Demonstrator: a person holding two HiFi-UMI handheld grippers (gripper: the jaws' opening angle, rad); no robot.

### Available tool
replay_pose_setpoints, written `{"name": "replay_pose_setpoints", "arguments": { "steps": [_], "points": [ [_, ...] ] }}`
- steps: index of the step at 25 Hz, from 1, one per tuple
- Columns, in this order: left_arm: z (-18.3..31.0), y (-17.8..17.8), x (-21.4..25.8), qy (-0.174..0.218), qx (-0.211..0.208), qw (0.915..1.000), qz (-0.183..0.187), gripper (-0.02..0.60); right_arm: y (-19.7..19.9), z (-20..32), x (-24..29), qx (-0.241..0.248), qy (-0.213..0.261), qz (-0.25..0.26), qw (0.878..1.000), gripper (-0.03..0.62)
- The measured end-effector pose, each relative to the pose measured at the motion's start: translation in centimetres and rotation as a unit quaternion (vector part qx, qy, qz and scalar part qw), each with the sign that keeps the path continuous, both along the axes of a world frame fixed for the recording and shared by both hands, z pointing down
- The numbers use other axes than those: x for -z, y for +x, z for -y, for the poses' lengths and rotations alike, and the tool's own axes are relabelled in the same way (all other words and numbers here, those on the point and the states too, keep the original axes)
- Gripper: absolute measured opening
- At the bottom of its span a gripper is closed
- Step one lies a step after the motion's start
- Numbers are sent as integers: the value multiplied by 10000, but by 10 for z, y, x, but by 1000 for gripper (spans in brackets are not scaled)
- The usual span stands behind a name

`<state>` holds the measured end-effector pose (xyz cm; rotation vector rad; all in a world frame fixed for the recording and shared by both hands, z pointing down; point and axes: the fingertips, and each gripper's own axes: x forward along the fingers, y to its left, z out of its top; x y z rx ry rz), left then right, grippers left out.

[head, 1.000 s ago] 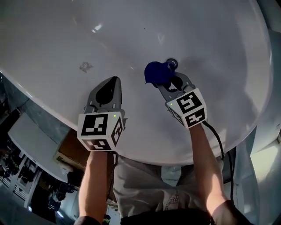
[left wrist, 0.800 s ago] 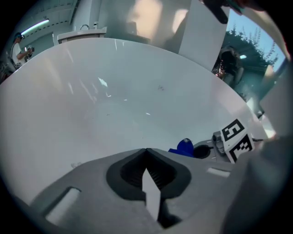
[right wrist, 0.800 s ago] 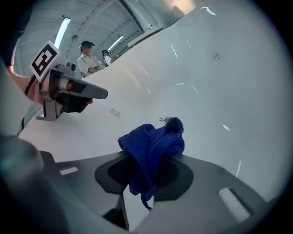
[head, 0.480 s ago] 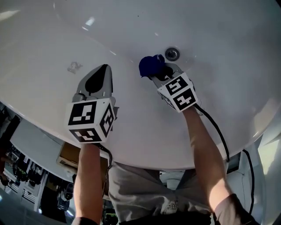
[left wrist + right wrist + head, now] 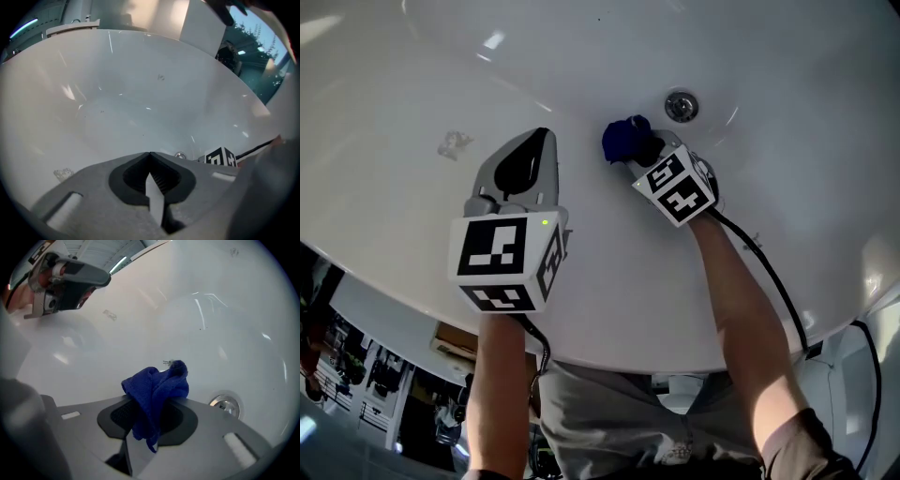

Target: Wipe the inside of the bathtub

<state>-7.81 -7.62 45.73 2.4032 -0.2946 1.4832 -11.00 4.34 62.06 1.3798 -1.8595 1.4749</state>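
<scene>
A white bathtub [image 5: 412, 84] fills the head view, with its round metal drain [image 5: 682, 105] at upper right. My right gripper [image 5: 639, 150] is shut on a bunched blue cloth [image 5: 622, 139], pressed low on the tub's inner wall just left of the drain. In the right gripper view the blue cloth [image 5: 157, 390] bulges out between the jaws, with the drain [image 5: 225, 405] to its right. My left gripper [image 5: 534, 150] hovers over the near wall, left of the cloth, shut with nothing in it [image 5: 150, 161].
A small grey smudge [image 5: 453, 143] marks the tub wall left of the left gripper; it also shows in the left gripper view [image 5: 62, 174]. A black cable [image 5: 769, 272] trails from the right gripper over the tub's rim [image 5: 609, 347]. Shelving stands below the rim at lower left.
My right gripper has carried the cloth from the drain's edge to the left of it, up the wall. The left gripper has drifted slightly; the view has shifted.
</scene>
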Motion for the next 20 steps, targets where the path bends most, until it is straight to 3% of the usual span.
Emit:
{"name": "replay_pose_setpoints", "arguments": {
  "steps": [11, 20],
  "points": [
    [5, -1, -8, -77, 207, 9998, 11, 5, -25, 7, -33, 319, -124, 55, 9994, 109],
    [4, -1, -9, -164, 347, 9993, -18, 5, -43, 3, -42, 381, -214, 457, 9980, 98]
  ]
}}
